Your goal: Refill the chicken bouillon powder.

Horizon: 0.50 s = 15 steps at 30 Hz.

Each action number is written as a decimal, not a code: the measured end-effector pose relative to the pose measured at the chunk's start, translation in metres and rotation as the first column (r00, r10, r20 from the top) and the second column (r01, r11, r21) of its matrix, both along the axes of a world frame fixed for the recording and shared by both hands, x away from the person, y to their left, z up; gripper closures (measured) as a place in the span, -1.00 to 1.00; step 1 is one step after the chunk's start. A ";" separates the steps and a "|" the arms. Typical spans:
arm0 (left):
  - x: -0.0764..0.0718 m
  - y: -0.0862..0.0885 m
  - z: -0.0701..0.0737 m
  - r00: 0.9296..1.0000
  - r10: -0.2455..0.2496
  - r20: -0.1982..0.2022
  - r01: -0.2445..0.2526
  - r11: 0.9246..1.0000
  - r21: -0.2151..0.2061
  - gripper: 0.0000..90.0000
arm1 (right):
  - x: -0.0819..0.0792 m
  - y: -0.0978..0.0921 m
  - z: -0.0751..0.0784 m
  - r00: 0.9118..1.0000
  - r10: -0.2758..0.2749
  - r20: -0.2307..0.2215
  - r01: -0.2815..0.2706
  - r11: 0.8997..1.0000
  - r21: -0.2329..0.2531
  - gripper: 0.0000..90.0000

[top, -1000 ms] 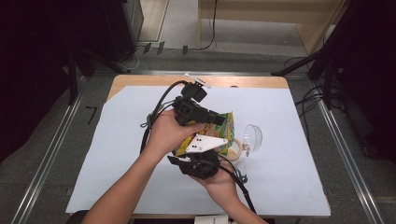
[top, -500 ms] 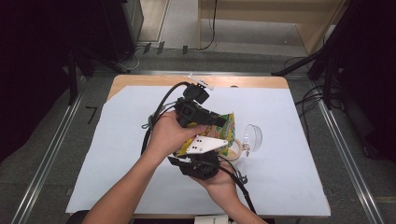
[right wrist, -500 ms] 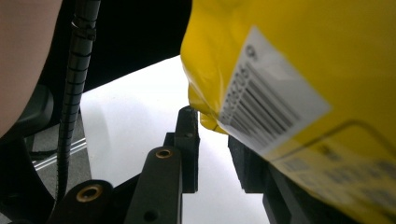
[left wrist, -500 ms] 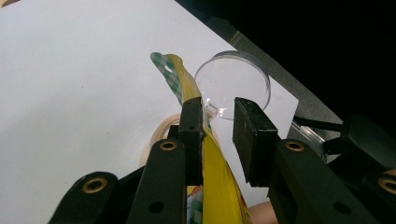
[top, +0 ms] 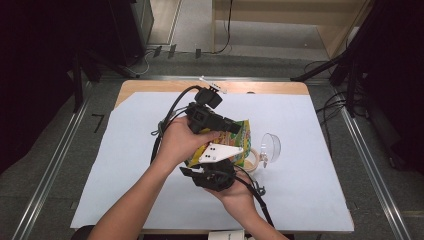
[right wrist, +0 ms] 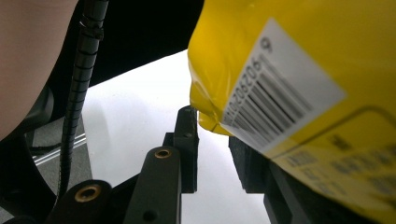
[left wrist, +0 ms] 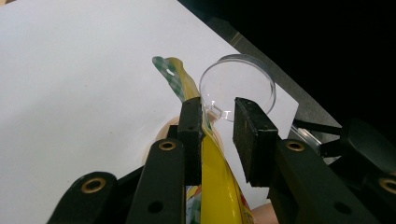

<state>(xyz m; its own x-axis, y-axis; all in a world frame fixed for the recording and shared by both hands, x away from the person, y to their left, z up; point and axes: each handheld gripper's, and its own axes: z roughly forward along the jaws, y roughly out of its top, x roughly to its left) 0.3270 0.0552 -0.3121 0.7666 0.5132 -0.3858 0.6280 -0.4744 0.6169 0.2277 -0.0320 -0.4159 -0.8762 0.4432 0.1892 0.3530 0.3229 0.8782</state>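
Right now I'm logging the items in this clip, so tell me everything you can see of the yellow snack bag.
The yellow snack bag is a glossy plastic pouch with green and orange print, a green-checked top seal with a hang hole and a white barcode label. It is held above the white table cover, between the two hands. The left hand-held gripper has one pad against it, jaws apart. The right hand-held gripper sits at its lower corner; its grip is hidden. A clear glass lies beside it.

left gripper (top: pixel 235 126): black, brass screws | right gripper (top: pixel 212 175): black, grey three-cornered plate | forearms bare
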 end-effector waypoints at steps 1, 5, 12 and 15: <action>0.000 0.000 0.000 1.000 0.000 0.001 0.000 1.000 -0.001 0.63 | 0.000 0.000 0.000 1.000 -0.002 0.011 0.002 1.000 -0.001 0.66; -0.001 -0.001 0.000 1.000 0.002 0.005 -0.002 1.000 0.008 0.62 | 0.000 -0.001 0.000 1.000 -0.003 0.015 0.003 1.000 -0.003 0.66; -0.002 -0.001 0.000 1.000 -0.002 0.000 0.002 1.000 0.000 0.62 | 0.000 -0.002 -0.001 1.000 -0.001 0.006 0.001 1.000 0.010 0.68; -0.002 -0.001 -0.001 1.000 -0.004 0.002 0.004 1.000 0.001 0.62 | -0.001 -0.001 -0.002 1.000 -0.003 0.013 0.003 1.000 0.006 0.69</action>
<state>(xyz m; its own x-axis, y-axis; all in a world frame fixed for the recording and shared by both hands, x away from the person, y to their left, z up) 0.3250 0.0541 -0.3128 0.7696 0.5103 -0.3838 0.6247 -0.4773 0.6180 0.2271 -0.0333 -0.4179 -0.8775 0.4444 0.1802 0.3419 0.3165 0.8849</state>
